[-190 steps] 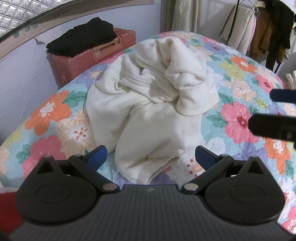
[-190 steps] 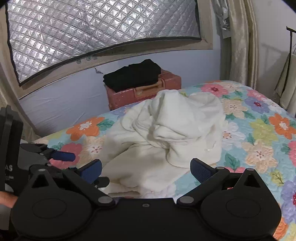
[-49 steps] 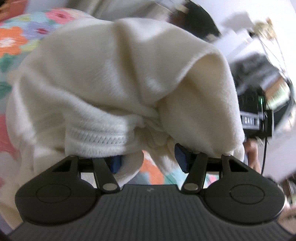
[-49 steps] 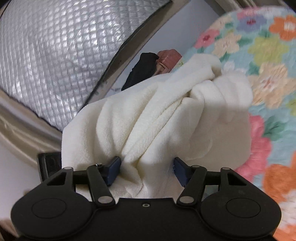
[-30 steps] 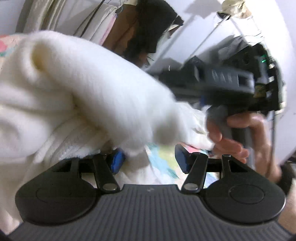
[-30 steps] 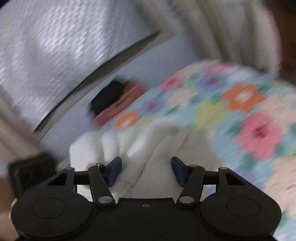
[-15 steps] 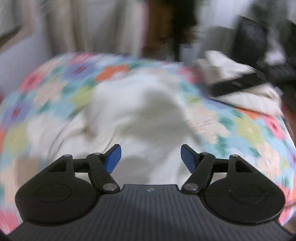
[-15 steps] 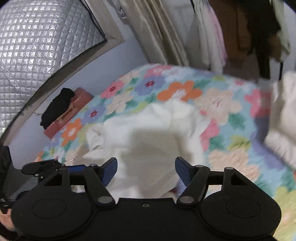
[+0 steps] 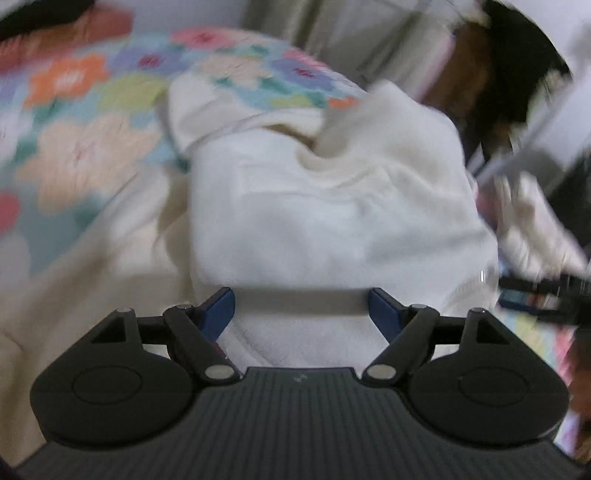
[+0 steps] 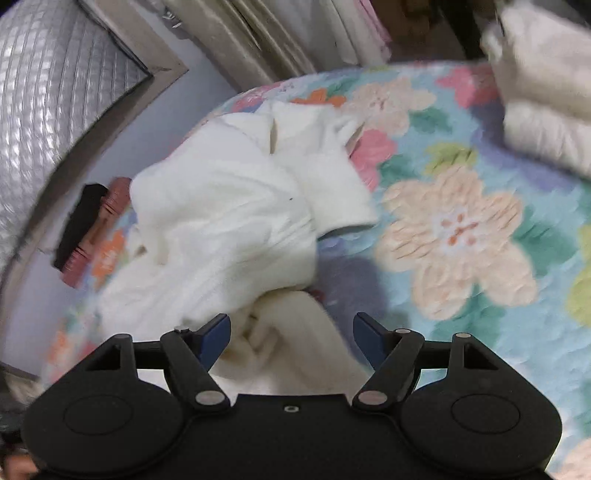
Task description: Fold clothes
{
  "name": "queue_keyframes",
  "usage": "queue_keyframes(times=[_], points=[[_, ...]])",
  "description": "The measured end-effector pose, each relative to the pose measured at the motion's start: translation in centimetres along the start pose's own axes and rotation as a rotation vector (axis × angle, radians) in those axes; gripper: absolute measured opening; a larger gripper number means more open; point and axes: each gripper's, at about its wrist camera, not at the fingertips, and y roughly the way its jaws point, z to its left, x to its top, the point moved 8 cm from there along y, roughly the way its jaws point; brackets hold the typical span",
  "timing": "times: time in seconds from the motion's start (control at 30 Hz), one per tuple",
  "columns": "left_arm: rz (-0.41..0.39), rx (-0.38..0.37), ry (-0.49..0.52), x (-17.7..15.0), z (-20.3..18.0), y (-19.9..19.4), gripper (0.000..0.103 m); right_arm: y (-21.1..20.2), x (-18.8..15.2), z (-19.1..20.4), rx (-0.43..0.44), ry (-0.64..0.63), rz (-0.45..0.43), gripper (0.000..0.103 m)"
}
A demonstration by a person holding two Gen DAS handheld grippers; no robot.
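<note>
On the bed with the flower-patterned quilt [image 9: 85, 147], as the left wrist camera sees it, a cream-white fleece garment [image 9: 332, 206] lies in a rumpled heap that fills the middle of the picture. The left gripper [image 9: 301, 308] points down at it with its blue-padded fingers [image 9: 218, 308] set wide and its jaws opening; a fold of the fleece lies between the pads, but they do not press on it, so nothing is held. A ribbed hem runs along the upper edge of the heap, and a paler beige part of the cloth spreads toward the lower left. At the right edge the tips of the other gripper show dark and blurred, just beside the heap. Behind the bed hang dull curtains [image 9: 332, 29] and dark clothes [image 9: 517, 66]; much of this view is smeared by motion.

From the right wrist camera, the same garment [image 10: 229, 221] lies bunched on the quilt [image 10: 458, 229], reaching from the gripper up toward the far edge of the bed. The right gripper [image 10: 291, 332] is likewise spread wide and opening, with a beige fold of the cloth between its blue pads [image 10: 216, 334] and untouched by them. A reddish-pink suitcase with a black bundle on top [image 10: 92, 229] stands at the left beside the bed, under a window covered with silver quilted foil [image 10: 48, 96]. A second cream pile of cloth [image 10: 546, 103] sits at the upper right, well apart from the garment.
</note>
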Motion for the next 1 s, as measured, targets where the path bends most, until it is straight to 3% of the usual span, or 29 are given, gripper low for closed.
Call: queue_keyframes(times=[0.1, 0.13, 0.2, 0.3, 0.37, 0.43, 0.5, 0.57, 0.6, 0.63, 0.7, 0.73, 0.77, 0.8, 0.87, 0.93, 1.0], points=[[-0.137, 0.217, 0.010, 1.3, 1.6, -1.9, 0.079, 1.0, -0.7, 0.4, -0.028, -0.062, 0.049, 0.081], [-0.141, 0.231, 0.045, 1.5, 1.3, -2.0, 0.079, 1.3, -0.9, 0.4, -0.054, -0.081, 0.057, 0.081], [-0.105, 0.188, 0.080, 1.5, 0.7, -1.3, 0.079, 1.9, -1.0, 0.3, -0.078, -0.097, 0.071, 0.081], [-0.053, 0.077, 0.002, 0.9, 0.2, 0.4, 0.080, 2.3, -1.0, -0.2, -0.084, -0.079, 0.083, 0.081], [-0.040, 0.055, -0.013, 0.7, -0.1, 1.7, 0.083, 2.5, -1.2, -0.6, -0.079, -0.068, 0.089, 0.081], [-0.037, 0.075, 0.010, 1.0, -0.2, 3.4, 0.099, 2.7, -1.4, -1.0, -0.057, -0.064, 0.101, 0.081], [-0.025, 0.097, 0.035, 1.7, 0.1, 4.8, 0.101, 3.2, -1.8, -1.4, -0.022, -0.063, 0.118, 0.086], [-0.006, 0.073, 0.036, 2.3, 0.4, 5.8, 0.100, 4.0, -2.3, -1.8, 0.006, -0.062, 0.136, 0.086], [0.019, 0.052, 0.035, 2.6, 0.4, 6.4, 0.086, 4.5, -2.5, -2.0, 0.023, -0.062, 0.147, 0.087], [0.054, 0.031, 0.034, 2.8, 0.3, 6.9, 0.057, 5.1, -2.7, -2.3, 0.039, -0.060, 0.153, 0.088], [0.134, 0.041, 0.064, 3.4, -0.2, 7.7, 0.043, 5.9, -2.7, -2.3, 0.086, -0.061, 0.147, 0.085], [0.168, 0.066, 0.116, 3.8, -0.7, 7.8, 0.036, 6.0, -2.6, -2.0, 0.122, -0.066, 0.133, 0.076], [0.198, 0.091, 0.185, 4.2, -1.3, 7.9, 0.034, 6.1, -2.5, -1.7, 0.159, -0.071, 0.118, 0.049], [0.230, 0.129, 0.268, 4.6, -2.0, 7.9, 0.032, 6.0, -2.3, -1.3, 0.194, -0.068, 0.098, 0.034], [0.303, 0.211, 0.400, 5.6, -3.1, 7.7, 0.029, 5.4, -1.7, -0.3, 0.252, -0.078, 0.041, 0.028], [0.372, 0.243, 0.403, 6.8, -4.0, 6.8, 0.023, 4.2, -1.1, 1.0, 0.276, -0.113, -0.021, 0.026], [0.393, 0.280, 0.473, 8.3, -5.4, 4.8, 0.022, 2.6, -0.7, 2.1, 0.315, -0.117, -0.077, 0.025]])
